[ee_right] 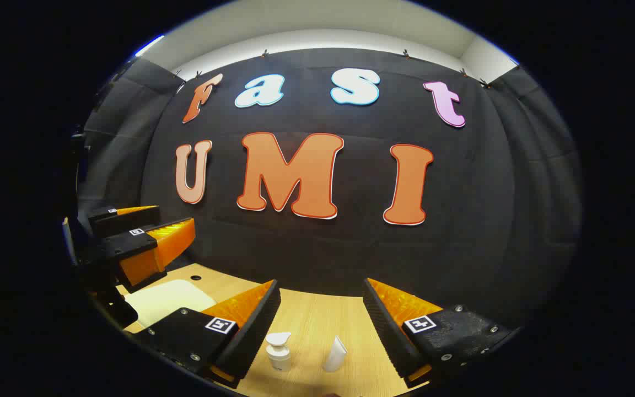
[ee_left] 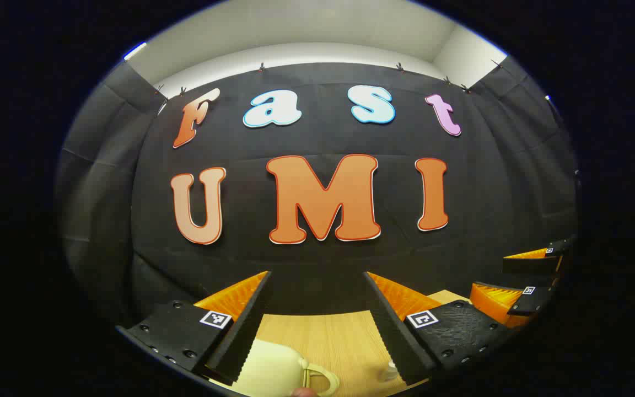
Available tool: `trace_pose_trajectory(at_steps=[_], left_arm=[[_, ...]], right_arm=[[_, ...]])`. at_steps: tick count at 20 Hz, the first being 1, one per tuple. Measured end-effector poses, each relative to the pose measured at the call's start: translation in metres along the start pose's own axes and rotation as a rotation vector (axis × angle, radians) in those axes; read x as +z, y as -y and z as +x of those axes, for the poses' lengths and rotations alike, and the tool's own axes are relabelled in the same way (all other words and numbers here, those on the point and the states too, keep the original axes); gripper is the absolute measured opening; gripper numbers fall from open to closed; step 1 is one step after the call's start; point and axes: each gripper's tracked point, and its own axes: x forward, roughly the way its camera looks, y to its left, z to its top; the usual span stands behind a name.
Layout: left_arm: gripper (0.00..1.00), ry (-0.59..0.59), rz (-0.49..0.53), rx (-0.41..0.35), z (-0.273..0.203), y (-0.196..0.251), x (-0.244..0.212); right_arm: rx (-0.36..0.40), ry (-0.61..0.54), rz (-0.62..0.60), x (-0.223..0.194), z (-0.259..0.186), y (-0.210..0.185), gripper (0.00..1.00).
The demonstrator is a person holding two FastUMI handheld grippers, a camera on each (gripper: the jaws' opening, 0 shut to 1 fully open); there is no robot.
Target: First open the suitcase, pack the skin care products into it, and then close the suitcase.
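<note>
A cream suitcase point(ee_left: 273, 369) with its handle point(ee_left: 320, 380) lies closed on the wooden table, below and between my left gripper's fingers. My left gripper point(ee_left: 317, 281) hangs open above it, holding nothing. In the right gripper view the same suitcase point(ee_right: 166, 300) lies at the left, under the left gripper point(ee_right: 157, 223). A white pump bottle point(ee_right: 279, 350) and a white tube point(ee_right: 335, 354) stand on the table between and beneath the fingers of my right gripper point(ee_right: 322, 288), which is open and empty. In the left gripper view the right gripper point(ee_left: 507, 273) shows at the far right, open.
The wooden table point(ee_right: 312, 314) runs up to the black cloth wall close behind it. A small round hole point(ee_right: 195, 278) sits in the tabletop near the suitcase's far corner. A small pale object point(ee_left: 389, 372) lies by my left gripper's right finger.
</note>
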Motion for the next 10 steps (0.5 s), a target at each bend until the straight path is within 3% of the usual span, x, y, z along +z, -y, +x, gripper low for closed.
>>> trace_pose_trajectory(at_steps=[10], left_arm=[[0.99, -0.004, 0.036, 0.025, -0.001, -0.016, -0.003]], right_arm=[[0.024, -0.010, -0.012, -0.001, 0.007, -0.011, 0.95]])
